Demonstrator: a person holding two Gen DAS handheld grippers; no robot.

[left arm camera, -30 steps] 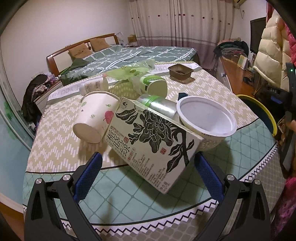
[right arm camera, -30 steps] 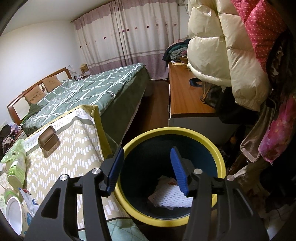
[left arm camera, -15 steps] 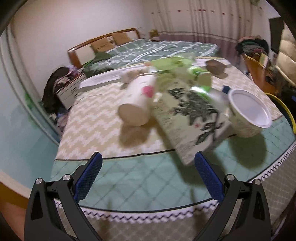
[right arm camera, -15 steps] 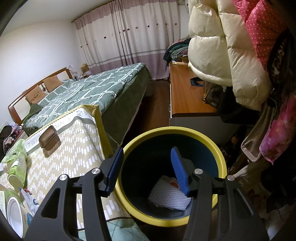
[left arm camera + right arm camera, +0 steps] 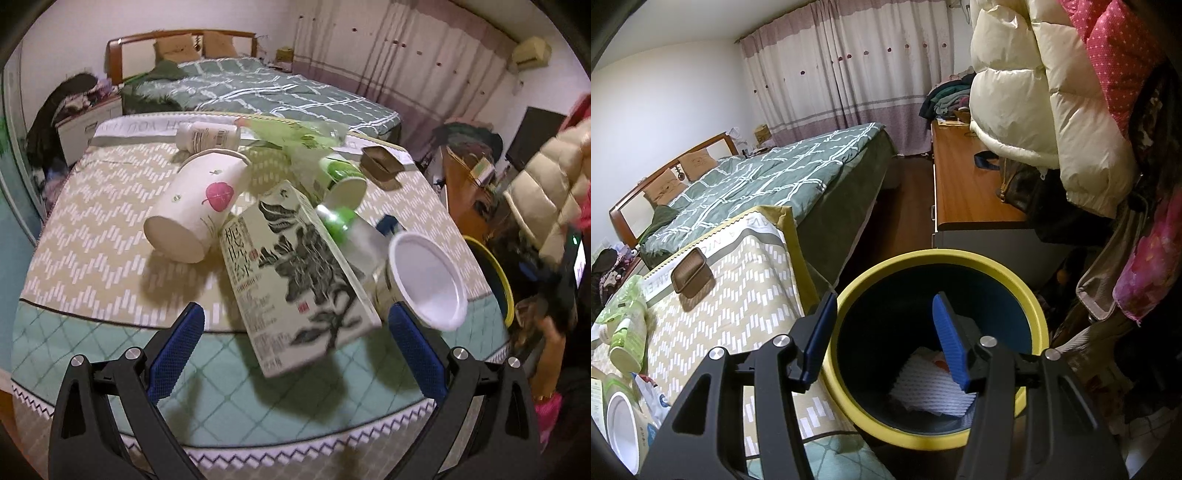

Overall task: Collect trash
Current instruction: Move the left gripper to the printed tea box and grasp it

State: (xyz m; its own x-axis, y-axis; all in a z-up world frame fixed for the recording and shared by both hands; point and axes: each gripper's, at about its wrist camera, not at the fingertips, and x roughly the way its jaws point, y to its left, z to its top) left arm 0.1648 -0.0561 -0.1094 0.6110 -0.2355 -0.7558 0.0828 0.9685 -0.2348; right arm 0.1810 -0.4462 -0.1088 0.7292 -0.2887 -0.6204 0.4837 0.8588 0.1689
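Here, trash on the table (image 5: 88, 258) and in the bin (image 5: 1030, 310).
My left gripper (image 5: 295, 339) gapes empty near the green-printed carton (image 5: 295, 273); my right gripper (image 5: 884, 332) hangs half-open, empty, over white netting (image 5: 923, 387) inside.

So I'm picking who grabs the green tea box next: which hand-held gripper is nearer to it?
Left. The left hand-held gripper is open right in front of the green tea box on the table. The right hand-held gripper hangs open over the yellow-rimmed bin beside the table.
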